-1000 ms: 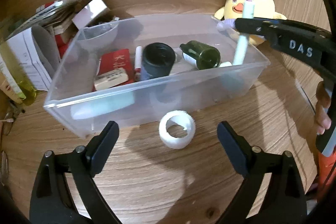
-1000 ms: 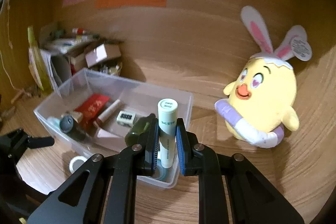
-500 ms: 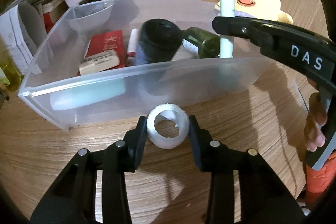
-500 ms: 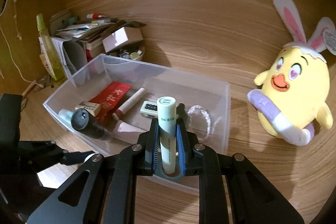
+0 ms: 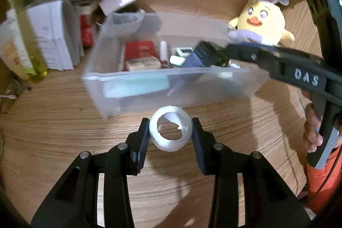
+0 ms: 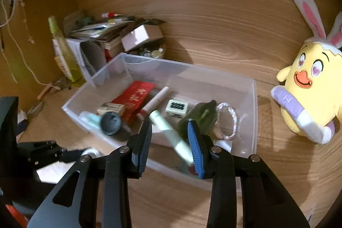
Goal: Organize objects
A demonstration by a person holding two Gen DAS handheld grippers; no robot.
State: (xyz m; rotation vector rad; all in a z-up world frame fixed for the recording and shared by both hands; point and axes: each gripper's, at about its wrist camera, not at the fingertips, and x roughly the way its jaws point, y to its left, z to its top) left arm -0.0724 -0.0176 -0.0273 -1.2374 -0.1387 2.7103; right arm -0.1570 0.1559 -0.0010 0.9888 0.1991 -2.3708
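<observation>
Left gripper (image 5: 170, 132) clenched on white ring (image 5: 170, 128), a pad pressed to each side, hole facing the camera; ring lifted just near of the clear bin (image 5: 149, 75), over the wooden desk (image 5: 53, 117).

Right gripper (image 6: 170, 142) released, jaws spread wide above the bin's (image 6: 254, 104) near right part. Pale green tube (image 6: 171, 136) tilted and blurred between the fingers, top end leaning far-left, lower end just beside the right finger; touching or apart, cannot tell.

Inside the bin: red packet (image 6: 134, 97) left of centre, white marker (image 6: 155, 101) beside it, dark cylinder (image 6: 111, 122) near the near wall, green bottle (image 6: 198, 119) at right, braided bracelet (image 6: 227, 121) further right, small tile (image 6: 177, 106) in the middle.

Yellow plush chick (image 6: 310, 91) on the desk, right of the bin, apart from it. Heap of papers and boxes (image 6: 111, 35) at far left.
</observation>
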